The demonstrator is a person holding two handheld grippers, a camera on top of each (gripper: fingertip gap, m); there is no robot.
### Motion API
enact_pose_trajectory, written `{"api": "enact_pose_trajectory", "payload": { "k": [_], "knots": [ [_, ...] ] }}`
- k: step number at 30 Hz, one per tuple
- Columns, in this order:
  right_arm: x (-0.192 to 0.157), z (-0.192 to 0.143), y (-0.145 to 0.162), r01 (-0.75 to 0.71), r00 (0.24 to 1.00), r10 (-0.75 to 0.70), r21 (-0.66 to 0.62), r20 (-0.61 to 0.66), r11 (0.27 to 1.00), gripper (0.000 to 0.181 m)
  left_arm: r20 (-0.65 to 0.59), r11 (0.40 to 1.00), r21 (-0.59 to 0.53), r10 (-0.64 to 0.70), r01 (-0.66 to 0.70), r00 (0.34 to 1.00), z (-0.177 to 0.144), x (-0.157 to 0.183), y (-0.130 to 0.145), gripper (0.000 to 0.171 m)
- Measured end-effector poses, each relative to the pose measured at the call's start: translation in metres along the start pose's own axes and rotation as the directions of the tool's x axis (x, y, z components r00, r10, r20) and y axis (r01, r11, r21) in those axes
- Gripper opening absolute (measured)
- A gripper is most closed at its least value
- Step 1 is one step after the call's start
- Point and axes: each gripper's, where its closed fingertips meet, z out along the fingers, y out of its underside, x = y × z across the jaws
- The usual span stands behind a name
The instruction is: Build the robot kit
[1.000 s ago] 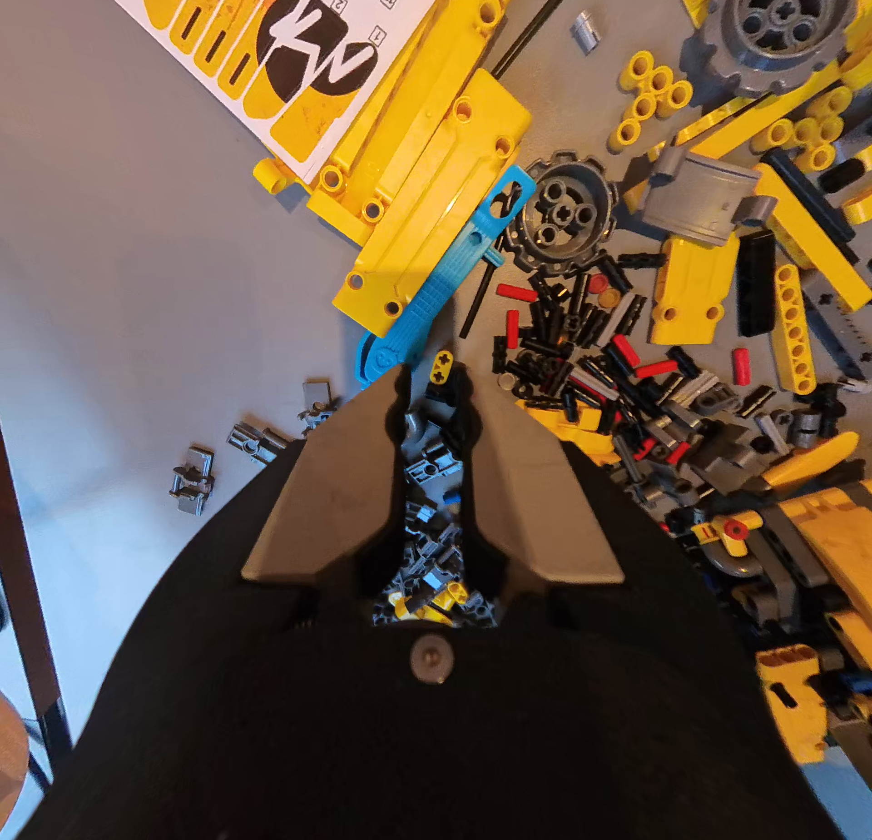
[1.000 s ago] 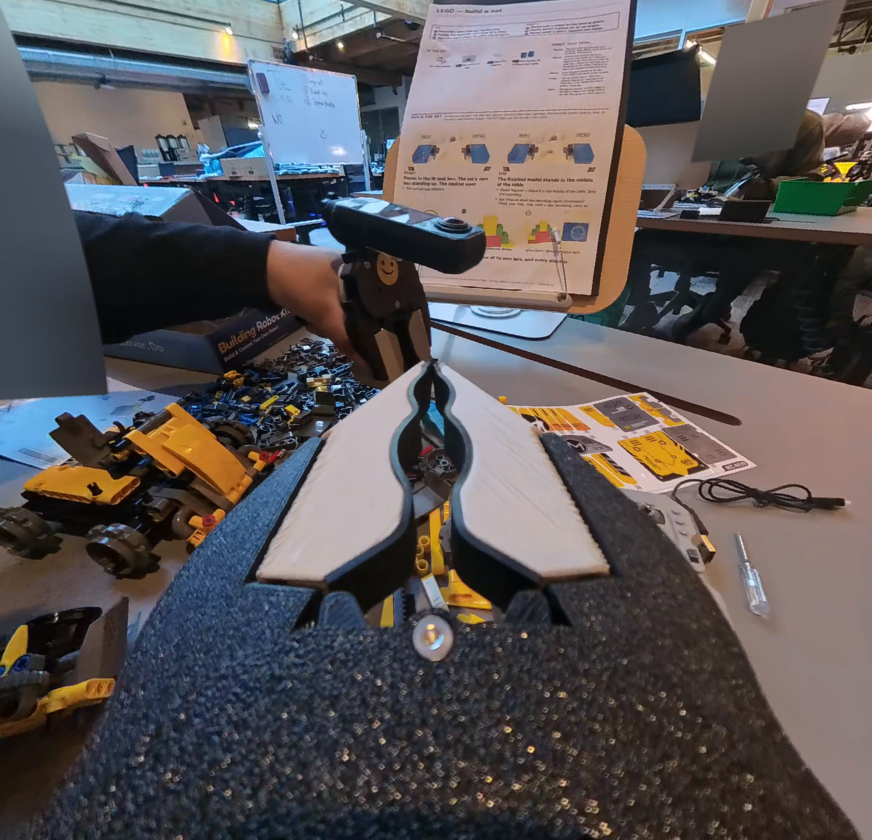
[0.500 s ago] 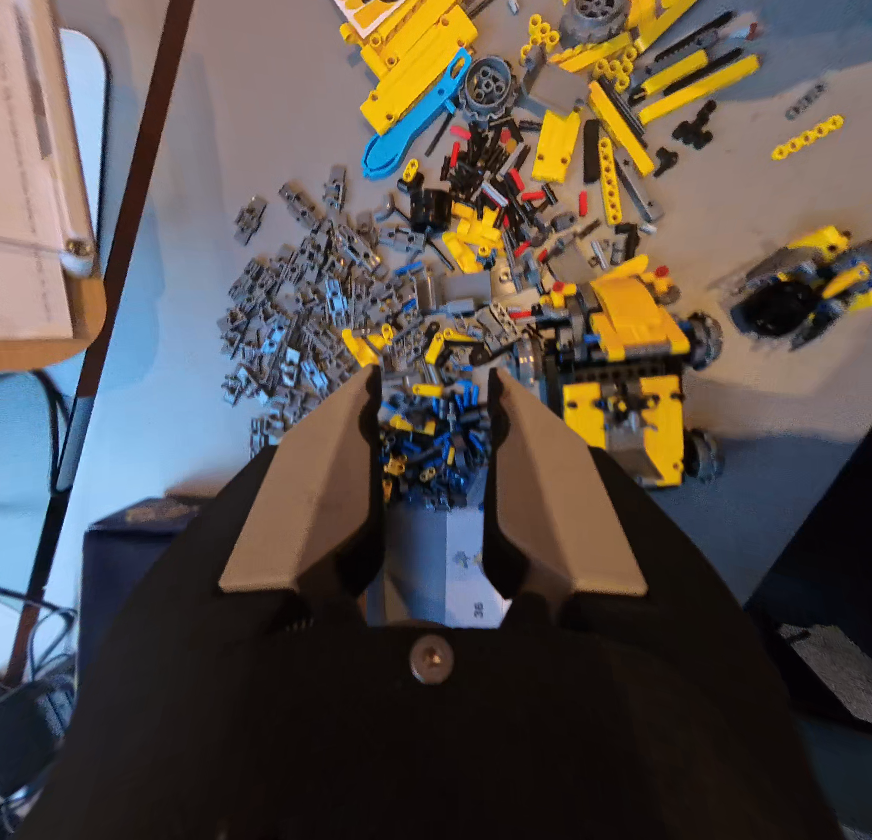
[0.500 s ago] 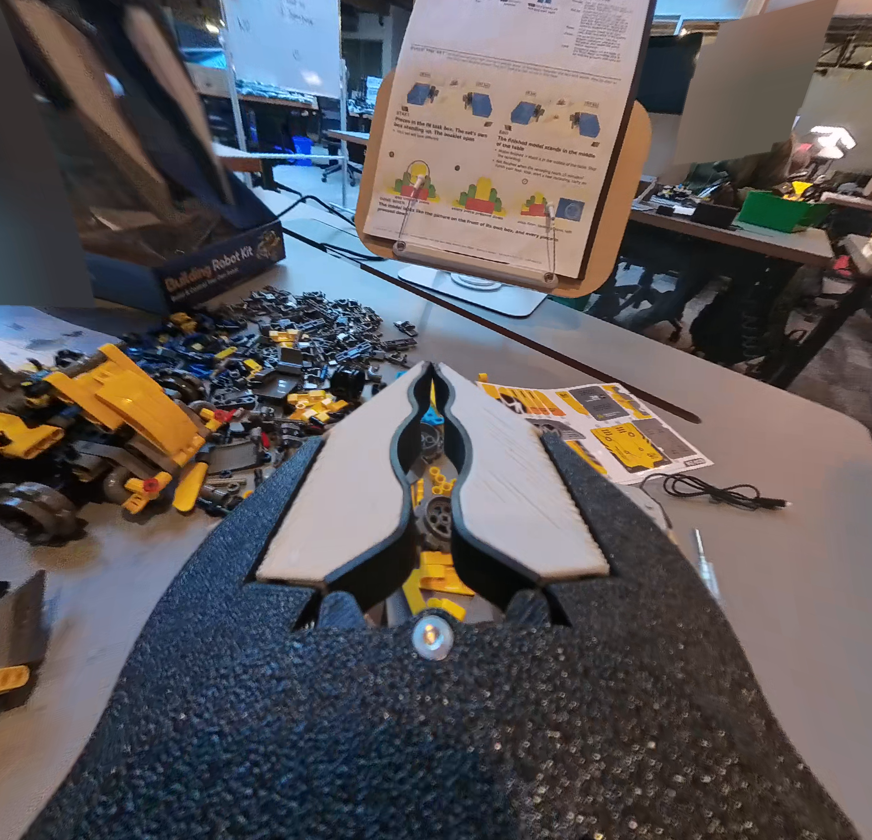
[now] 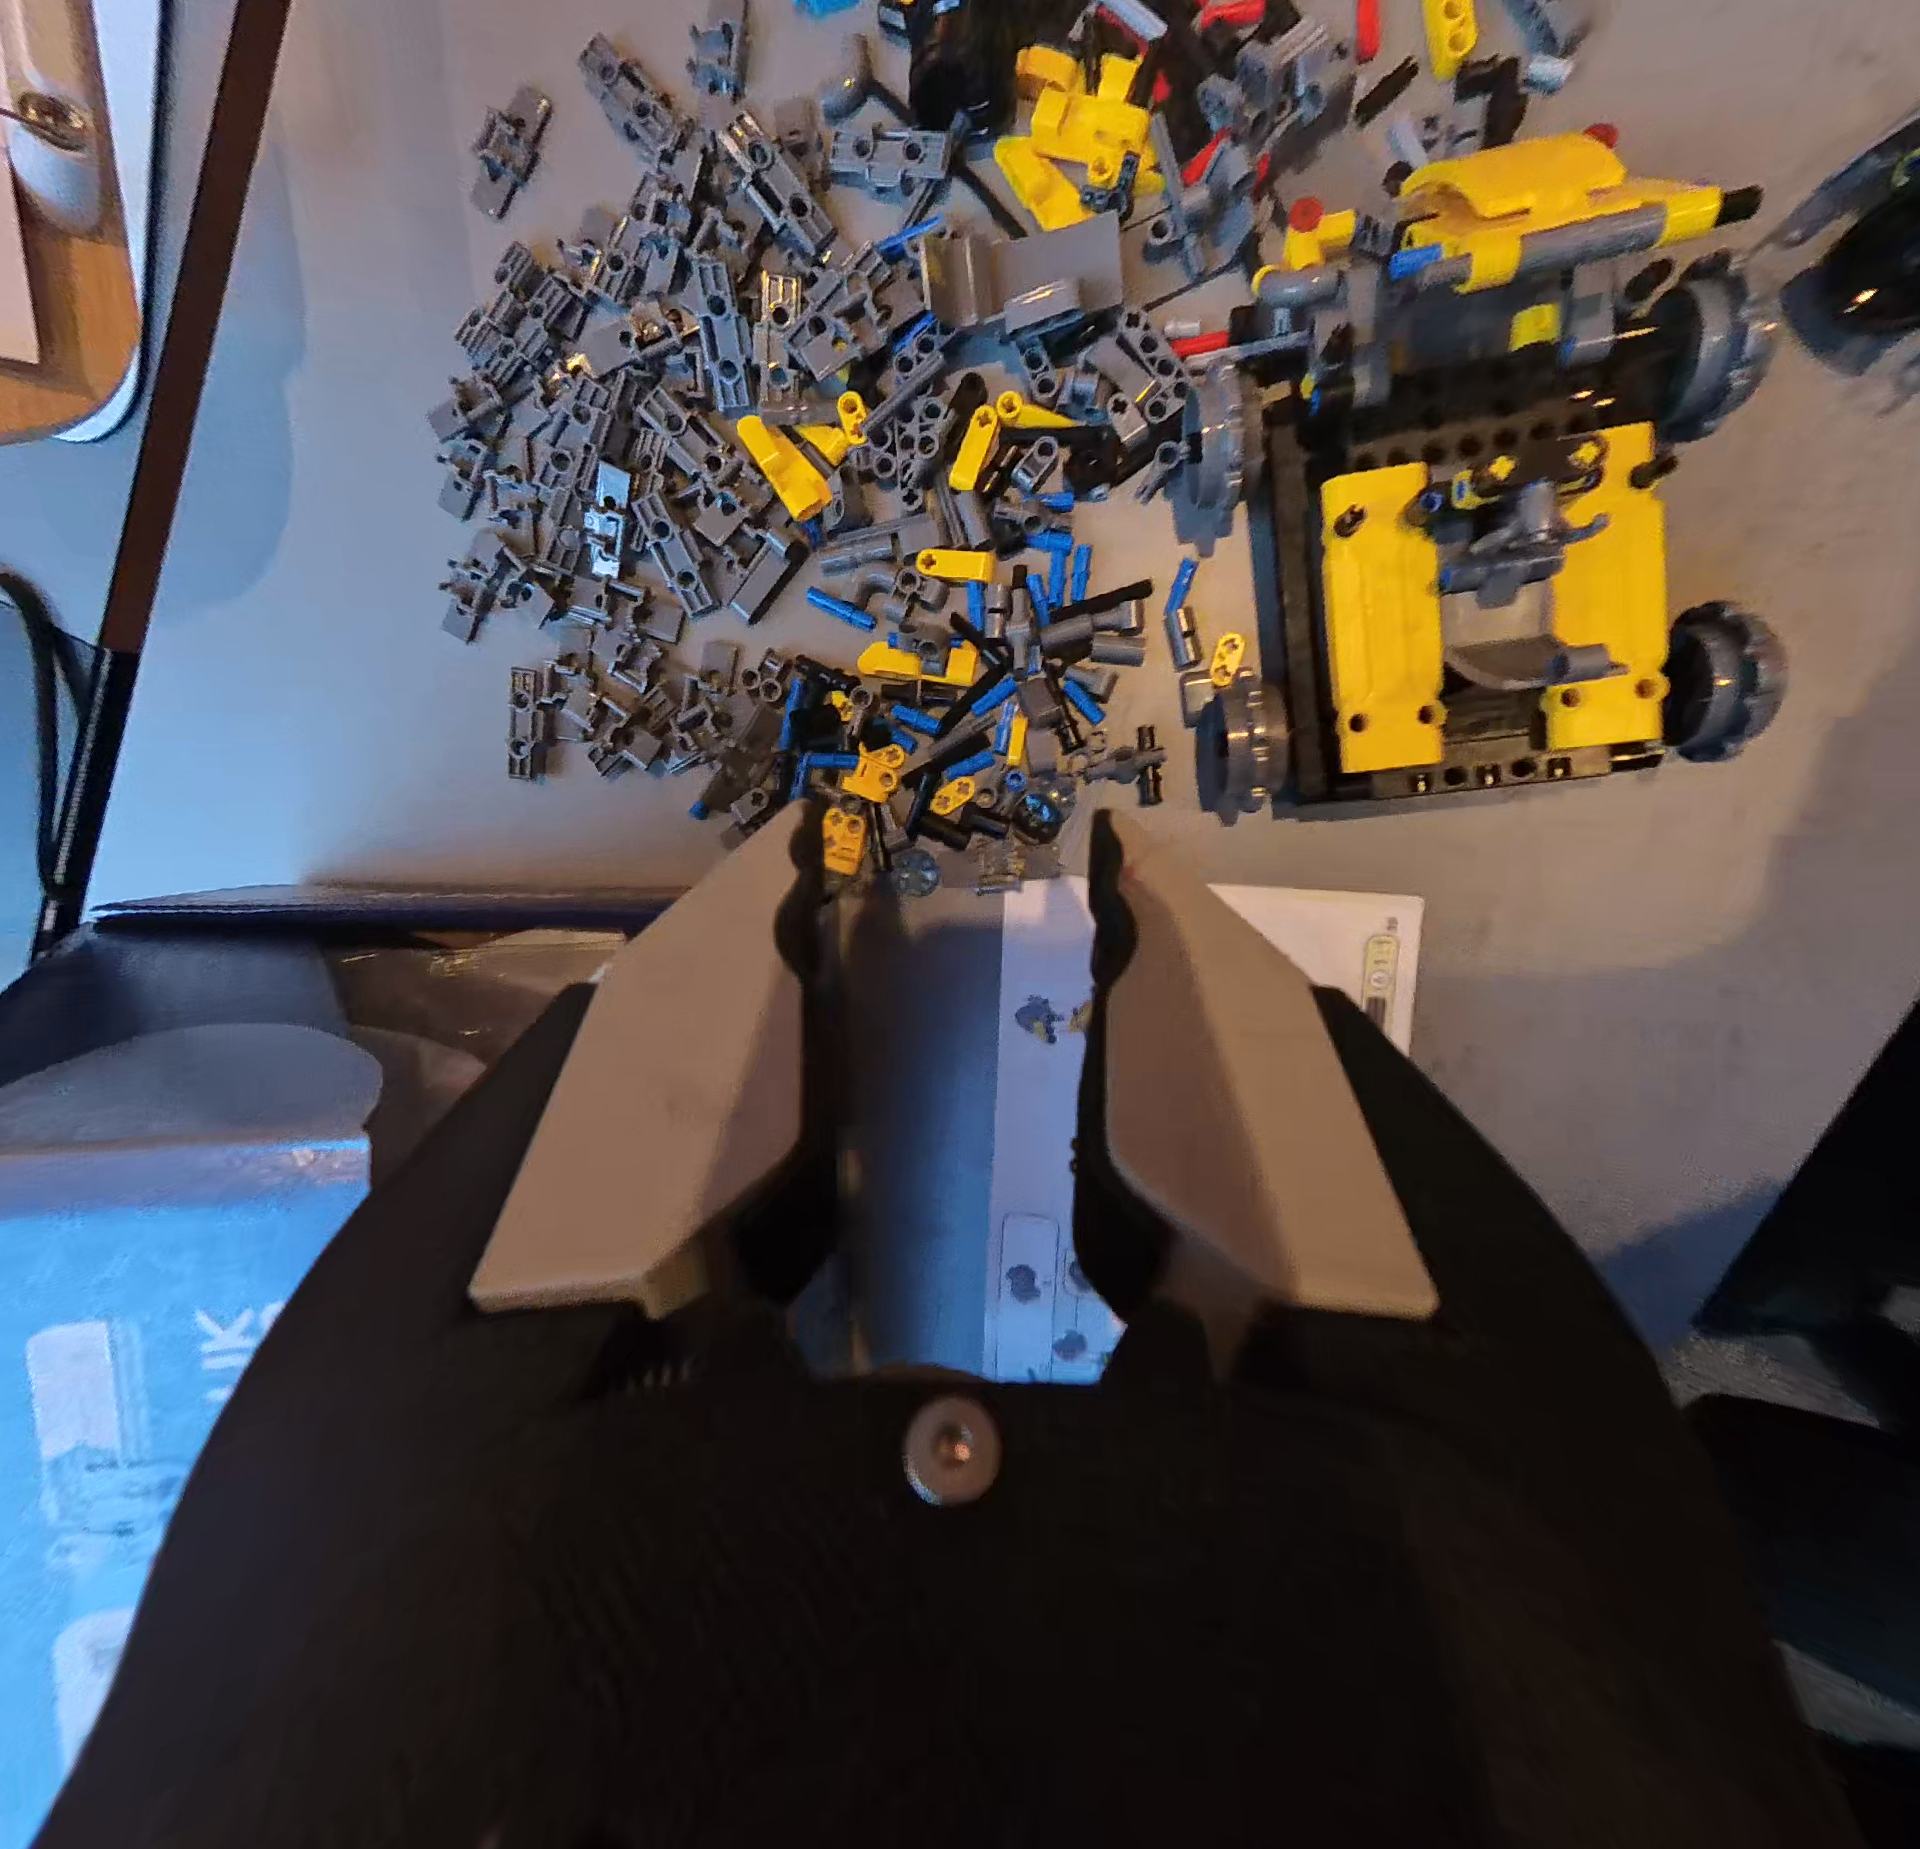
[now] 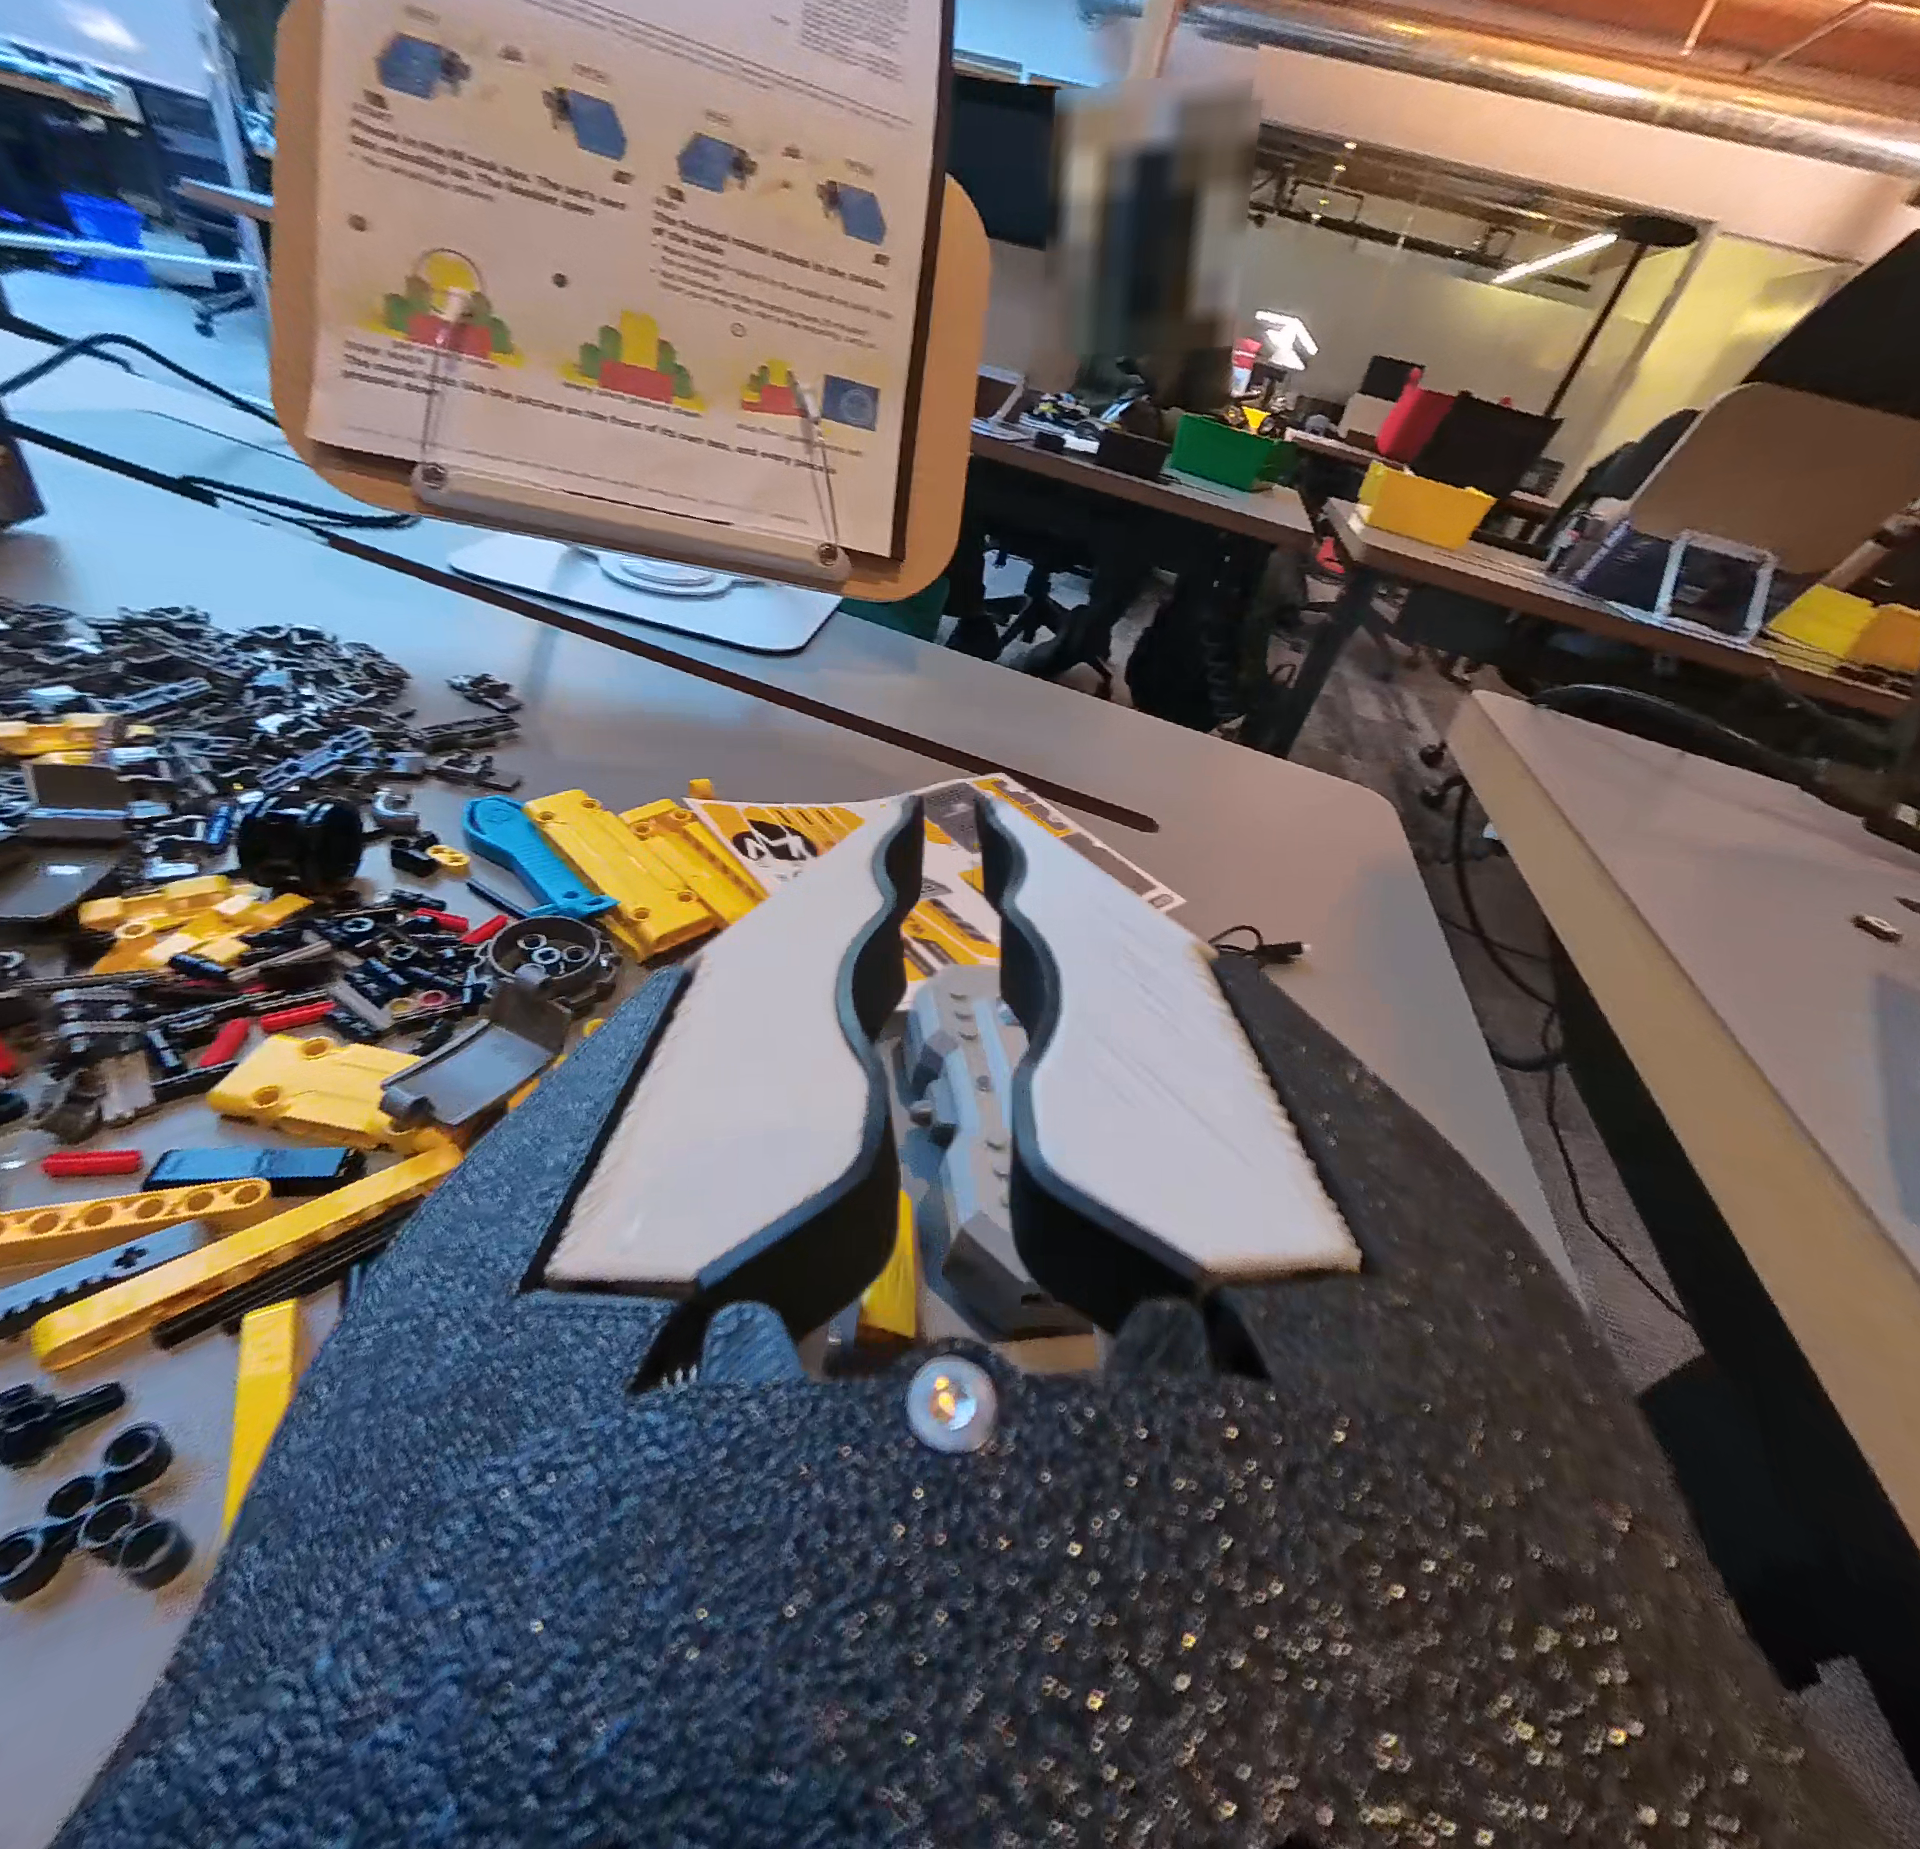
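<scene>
Two grippers hold nothing: left gripper (image 5: 945,843) gapes wide above small brick pile (image 5: 935,677), right gripper (image 6: 948,831) nearly closed above sticker sheet (image 6: 790,843); good pick needs one loose brick alone between fingers

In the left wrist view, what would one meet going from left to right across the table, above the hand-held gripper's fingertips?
Dark table edge strip → pile of grey connector pieces → cluster of blue and yellow pins → partly built yellow and black vehicle.

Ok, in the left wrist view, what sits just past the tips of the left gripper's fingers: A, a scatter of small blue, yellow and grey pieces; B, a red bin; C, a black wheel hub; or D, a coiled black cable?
A: the open left gripper hangs over the near edge of the scatter of small pieces, with the half-built yellow vehicle off to the right.
</scene>
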Motion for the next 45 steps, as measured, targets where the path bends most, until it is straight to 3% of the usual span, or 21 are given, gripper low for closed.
{"api": "enact_pose_trajectory", "payload": {
  "k": [13, 17, 24, 33, 45],
  "knots": [
    [-0.002, 0.005, 0.014, 0.004, 1.000, -0.004, -0.057, -0.001, 0.998, 0.010, 0.039, 0.999, 0.028, -0.025, 0.024, 0.999, -0.003, -0.011, -0.006, 0.047],
    [-0.010, 0.007, 0.016, -0.001, 0.999, 0.004, -0.068, 0.038, 0.998, 0.010, 0.055, 0.996, 0.043, -0.077, 0.074, 0.996, -0.002, -0.023, -0.007, 0.033],
    [-0.016, 0.008, 0.015, -0.013, 0.997, 0.018, -0.066, 0.075, 0.998, 0.009, 0.051, 0.992, 0.008, -0.128, 0.127, 0.991, 0.014, -0.035, -0.001, 0.031],
    [-0.015, 0.006, 0.012, -0.051, 0.994, 0.055, -0.054, 0.090, 0.997, 0.009, 0.024, 0.990, -0.098, -0.096, 0.098, 0.995, 0.043, -0.029, 0.008, 0.022],
    [-0.016, 0.006, 0.010, -0.059, 0.993, 0.064, -0.046, 0.097, 0.997, 0.009, 0.027, 0.984, -0.150, -0.089, 0.092, 0.996, 0.054, -0.030, 0.016, 0.025]
  ]
}}
